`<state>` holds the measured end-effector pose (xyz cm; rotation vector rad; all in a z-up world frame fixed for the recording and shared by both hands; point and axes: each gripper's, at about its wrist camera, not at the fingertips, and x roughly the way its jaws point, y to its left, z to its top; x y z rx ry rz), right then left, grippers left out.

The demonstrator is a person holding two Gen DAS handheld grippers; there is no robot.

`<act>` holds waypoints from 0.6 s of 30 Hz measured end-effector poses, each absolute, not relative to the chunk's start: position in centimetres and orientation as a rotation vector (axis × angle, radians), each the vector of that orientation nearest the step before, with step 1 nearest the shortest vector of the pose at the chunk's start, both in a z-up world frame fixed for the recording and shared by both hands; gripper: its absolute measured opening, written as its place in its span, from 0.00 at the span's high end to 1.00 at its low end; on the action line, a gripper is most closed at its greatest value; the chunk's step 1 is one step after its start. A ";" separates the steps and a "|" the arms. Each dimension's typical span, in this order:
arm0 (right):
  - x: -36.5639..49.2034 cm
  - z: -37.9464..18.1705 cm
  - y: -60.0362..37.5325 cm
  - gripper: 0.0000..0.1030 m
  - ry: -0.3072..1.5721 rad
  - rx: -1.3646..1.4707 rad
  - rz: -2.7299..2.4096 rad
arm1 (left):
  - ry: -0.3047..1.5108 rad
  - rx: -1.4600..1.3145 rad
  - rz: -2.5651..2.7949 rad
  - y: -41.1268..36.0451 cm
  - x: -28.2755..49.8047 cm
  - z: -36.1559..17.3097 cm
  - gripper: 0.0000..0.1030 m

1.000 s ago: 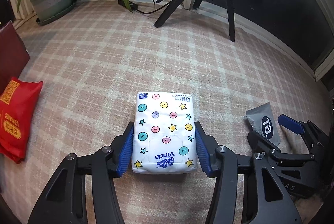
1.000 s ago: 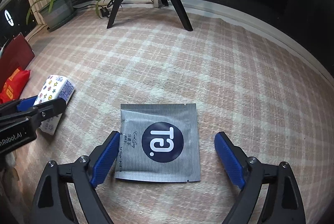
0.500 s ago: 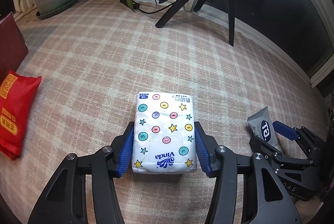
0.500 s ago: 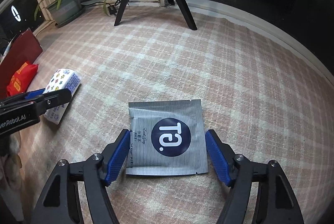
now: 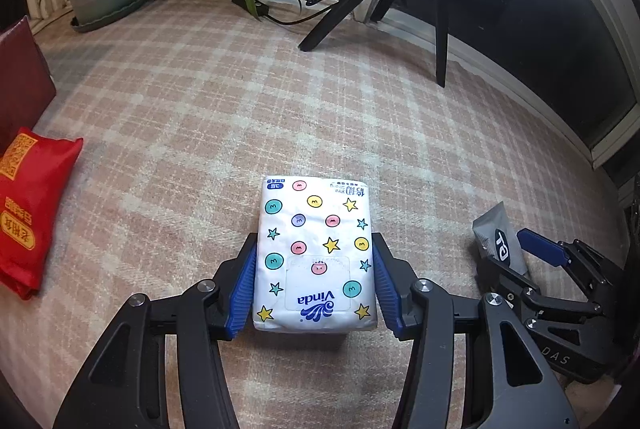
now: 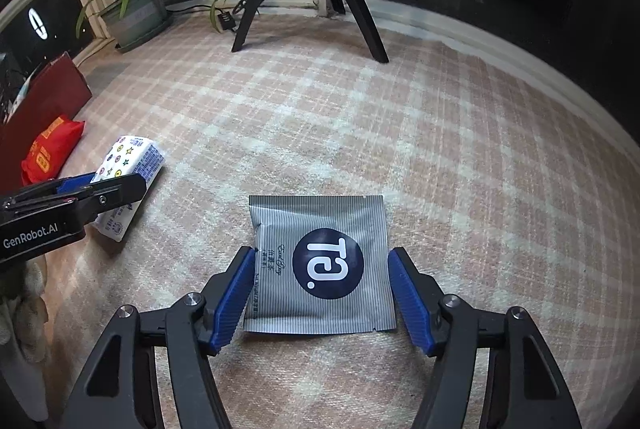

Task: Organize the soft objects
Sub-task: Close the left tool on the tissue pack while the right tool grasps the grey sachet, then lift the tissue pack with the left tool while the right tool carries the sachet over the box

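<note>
Tissue pack (image 5: 316, 253) is clamped between left gripper (image 5: 316, 283) pads, resting on the plaid rug (image 5: 280, 101). Grey sachet (image 6: 320, 265) lies flat between right gripper (image 6: 322, 293) jaws, which are closing; left pad touches, right barely. Squeeze should be kept light and centred, lift level. Red pouch (image 5: 28, 205) sits far left.

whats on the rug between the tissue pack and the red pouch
Nothing: only bare plaid rug lies between the tissue pack and the red pouch, clearest in the left wrist view.
</note>
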<state>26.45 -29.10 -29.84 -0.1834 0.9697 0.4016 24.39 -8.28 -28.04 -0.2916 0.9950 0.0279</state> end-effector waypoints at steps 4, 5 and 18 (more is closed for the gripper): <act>26.1 -29.2 -28.9 0.38 0.946 -0.191 0.410 | 0.990 -0.294 0.029 -8.2 24.3 -27.8 0.50; 26.0 -29.0 -28.8 0.38 0.939 -0.193 0.410 | 0.989 -0.296 0.027 -8.1 24.2 -27.8 0.50; 24.3 -24.8 -27.0 0.38 0.852 -0.191 0.453 | 0.944 -0.295 0.017 -6.6 22.6 -25.2 0.50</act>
